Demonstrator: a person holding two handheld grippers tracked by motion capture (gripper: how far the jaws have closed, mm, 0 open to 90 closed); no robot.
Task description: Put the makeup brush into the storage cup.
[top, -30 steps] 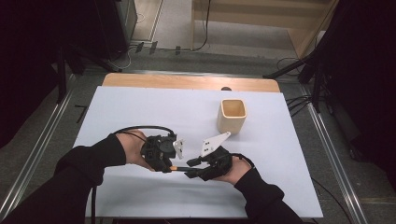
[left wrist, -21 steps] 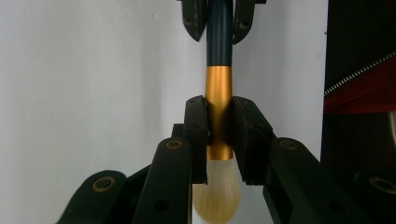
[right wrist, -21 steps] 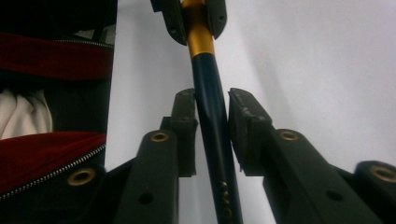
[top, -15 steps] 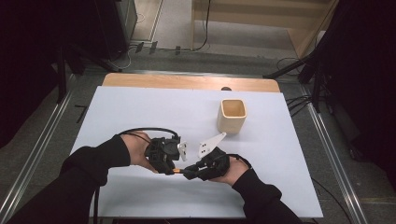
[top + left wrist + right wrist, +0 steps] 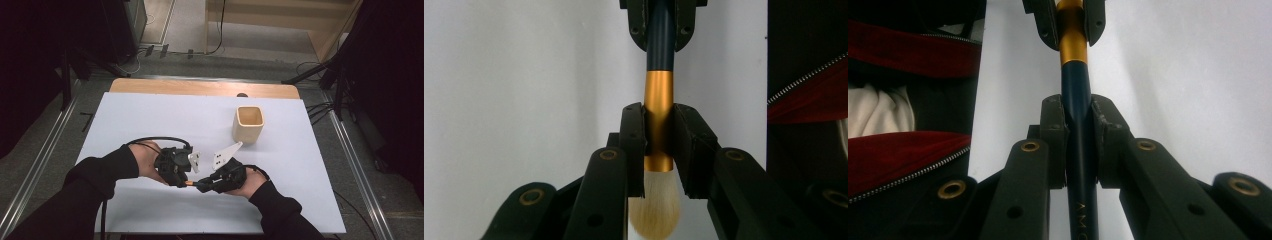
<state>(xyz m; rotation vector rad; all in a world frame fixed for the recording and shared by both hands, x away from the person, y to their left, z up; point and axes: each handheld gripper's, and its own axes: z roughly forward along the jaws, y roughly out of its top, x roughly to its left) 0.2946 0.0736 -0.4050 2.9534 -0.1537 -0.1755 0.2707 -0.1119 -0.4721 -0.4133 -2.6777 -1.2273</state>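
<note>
Both hands have drawn closer together near the front of the bench (image 5: 150,115) since a second ago, and the right tongs (image 5: 206,185) have just been clamping in on a makeup brush (image 5: 192,183) that the left tongs (image 5: 186,180) already had.

From the high view, the brush lies level between the two sets of tongs, its long axis running left to right across the bench. A wooden cup (image 5: 248,123) stands well apart, farther back and to the right.

Along the left tongs' own view, their jaws sit on the gold ferrule (image 5: 659,122), bristles (image 5: 655,210) toward the camera, dark handle (image 5: 659,40) running away into the other tongs. The left jaws have just been easing apart, though the pads look to be touching the ferrule on both sides.

Along the right tongs' own view, the jaws are clenched on the dark handle (image 5: 1077,107), with the ferrule (image 5: 1071,35) beyond, inside the left tongs.

So the brush is shared, and I judge the right hand is taking it over; that hand is also the nearer one to the cup.
</note>
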